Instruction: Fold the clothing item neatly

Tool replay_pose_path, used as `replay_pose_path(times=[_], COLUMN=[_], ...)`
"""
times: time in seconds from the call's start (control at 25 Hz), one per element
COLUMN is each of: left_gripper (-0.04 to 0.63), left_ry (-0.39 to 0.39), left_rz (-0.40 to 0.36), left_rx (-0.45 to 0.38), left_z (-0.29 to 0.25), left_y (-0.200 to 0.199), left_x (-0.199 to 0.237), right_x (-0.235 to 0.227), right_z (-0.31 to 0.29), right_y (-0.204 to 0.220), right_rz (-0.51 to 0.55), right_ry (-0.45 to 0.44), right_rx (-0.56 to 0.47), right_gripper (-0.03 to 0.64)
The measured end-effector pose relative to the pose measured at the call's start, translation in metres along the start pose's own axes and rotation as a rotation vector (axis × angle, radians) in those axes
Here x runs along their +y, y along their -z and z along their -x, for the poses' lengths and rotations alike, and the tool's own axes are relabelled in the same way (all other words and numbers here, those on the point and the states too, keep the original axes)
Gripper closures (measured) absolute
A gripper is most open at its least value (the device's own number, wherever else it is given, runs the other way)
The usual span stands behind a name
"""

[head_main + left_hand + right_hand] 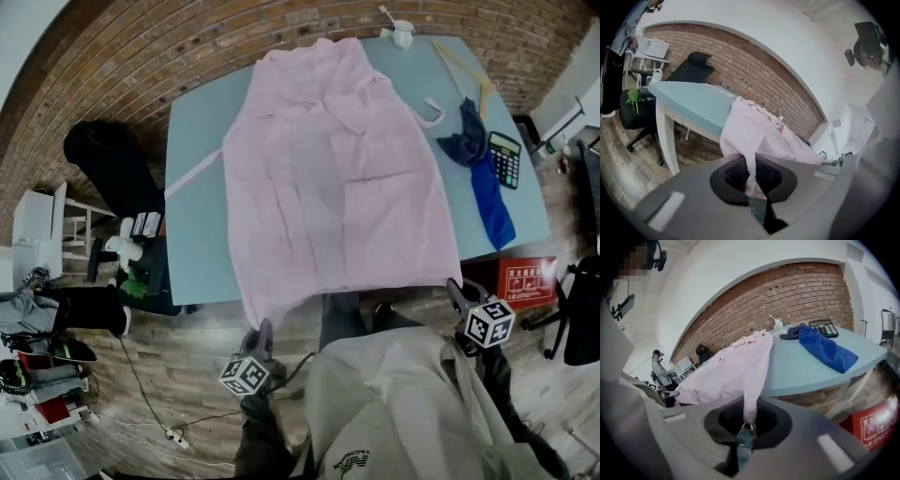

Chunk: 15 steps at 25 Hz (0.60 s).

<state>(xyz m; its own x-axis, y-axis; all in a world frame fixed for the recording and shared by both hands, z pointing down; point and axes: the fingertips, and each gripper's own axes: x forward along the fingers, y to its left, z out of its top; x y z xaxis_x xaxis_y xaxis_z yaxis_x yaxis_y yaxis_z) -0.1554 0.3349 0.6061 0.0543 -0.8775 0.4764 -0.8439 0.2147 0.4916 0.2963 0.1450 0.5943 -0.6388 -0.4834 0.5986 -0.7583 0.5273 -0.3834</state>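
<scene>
now left gripper (750,186), right gripper (748,425) clamp pink garment (337,178), likely hem corners.

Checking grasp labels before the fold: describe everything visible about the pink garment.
The pale pink garment, of thin, lightly creased fabric, lies spread flat on the light blue table. Its collar end is at the far side, and a narrow tie lies out on the table at the person's left. Its hem hangs over the near edge, where the left tongs and right tongs each pinch one bottom corner shut.
</scene>
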Motion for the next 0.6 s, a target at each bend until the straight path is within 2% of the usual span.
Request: replay_pose_path(times=[0.16, 0.32, 0.48, 0.6], left_gripper=[0.578, 0.578, 0.577, 0.578], left_ry=[-0.024, 0.052, 0.094, 0.069], left_rz=[0.031, 0.055, 0.030, 0.009], left_rx=[0.030, 0.063, -0.011, -0.062], left_z=[0.027, 0.047, 0.058, 0.052], left_y=[0.009, 0.004, -0.045, -0.088], left_x=[-0.004, -0.037, -0.068, -0.076], right_x=[-0.002, 0.005, 0.024, 0.042], right_z=[0.024, 0.051, 0.068, 0.067], right_y=[0.006, 0.004, -0.038, -0.090], right_rz=[-0.028, -0.035, 0.034, 0.065], right_ry=[0.007, -0.026, -0.060, -0.099], right_rx=[0.028, 0.074, 0.069, 0.048], right_gripper=[0.601, 0.601, 0.601, 0.601])
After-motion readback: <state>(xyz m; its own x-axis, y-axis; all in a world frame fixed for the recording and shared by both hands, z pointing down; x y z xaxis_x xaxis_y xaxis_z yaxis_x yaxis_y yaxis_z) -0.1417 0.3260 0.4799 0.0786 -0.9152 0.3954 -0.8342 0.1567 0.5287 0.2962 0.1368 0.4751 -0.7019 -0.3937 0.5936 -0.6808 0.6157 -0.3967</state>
